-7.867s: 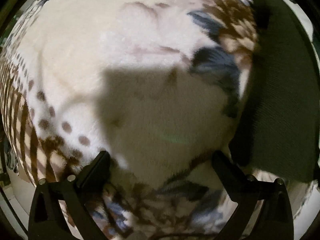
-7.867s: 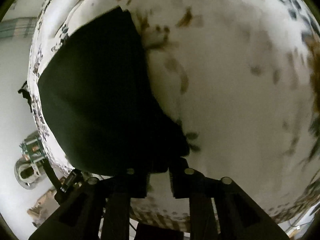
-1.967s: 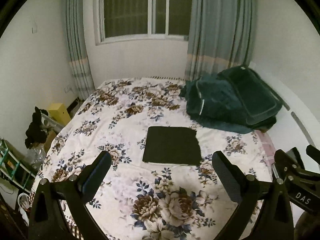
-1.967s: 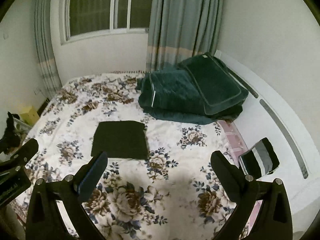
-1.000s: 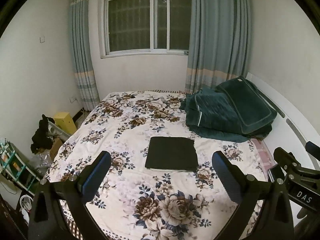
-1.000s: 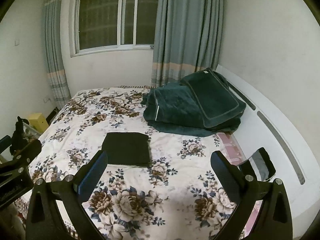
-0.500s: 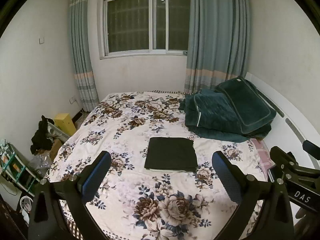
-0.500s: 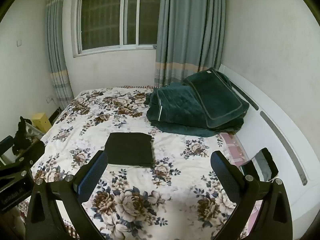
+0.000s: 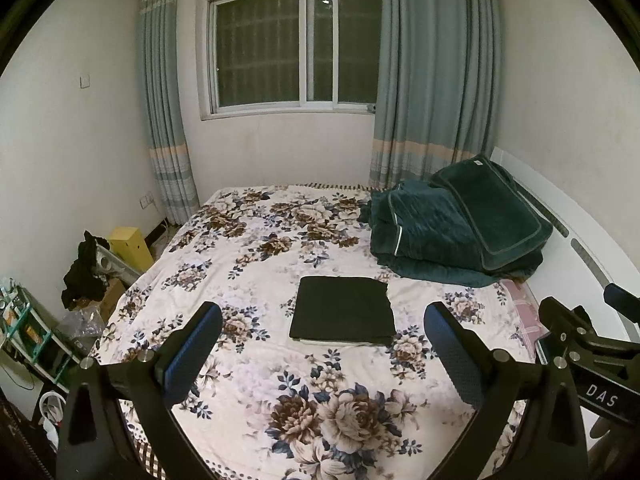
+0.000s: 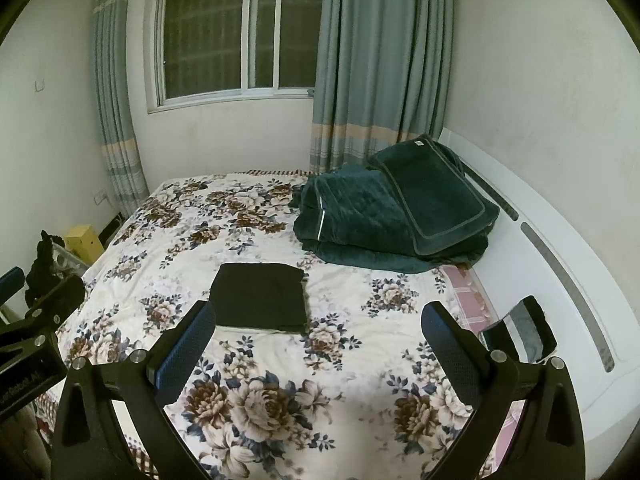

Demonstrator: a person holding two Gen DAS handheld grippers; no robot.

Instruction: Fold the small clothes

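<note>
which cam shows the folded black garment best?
Left wrist: the folded black garment lies whole and centred between the open fingers on the floral bedspread. Right wrist shows it off-centre, its near left corner cut by a finger.

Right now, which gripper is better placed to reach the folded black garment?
Marginally the left gripper: the folded black garment sits centred between its open fingers, but off to the left for the right gripper.

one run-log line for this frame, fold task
garment: black cloth folded flat on floral bed | left gripper: open, empty | right gripper: open, empty | both clear of cloth
</note>
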